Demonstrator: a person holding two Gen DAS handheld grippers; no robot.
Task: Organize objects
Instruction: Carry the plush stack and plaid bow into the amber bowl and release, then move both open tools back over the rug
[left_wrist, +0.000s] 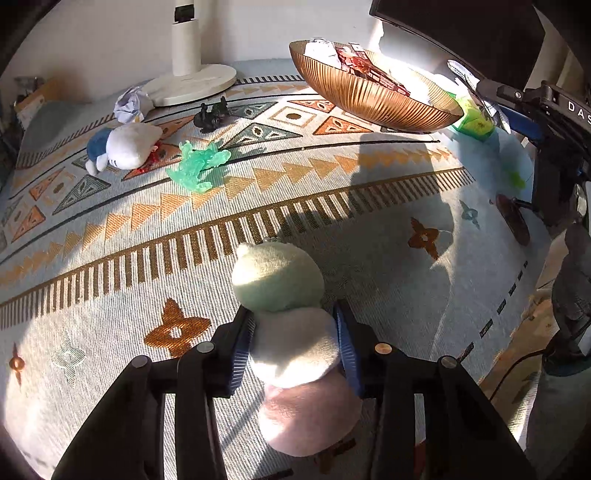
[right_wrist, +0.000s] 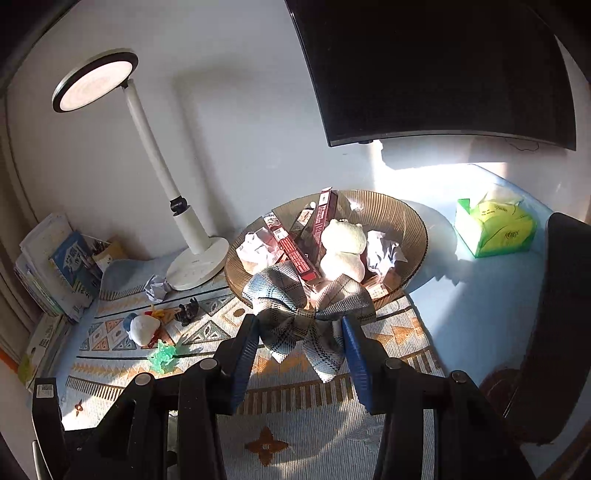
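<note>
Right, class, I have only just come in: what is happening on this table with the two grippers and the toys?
A person is tidying loose things into a ribbed bowl. The left gripper is closed on a three-ball plush toy lying on the patterned mat. The right gripper holds a plaid bow just in front of the bowl, which already contains boxes, crumpled paper and a pale plush. A green figure, a white and blue plush and a dark figure remain on the mat.

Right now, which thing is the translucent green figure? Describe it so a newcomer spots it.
Start at the white desk lamp at the back of the patterned rug. Come forward past the blue-and-white plush; the translucent green figure lies beside it. Alone among its neighbours, it is see-through mint plastic.
</note>
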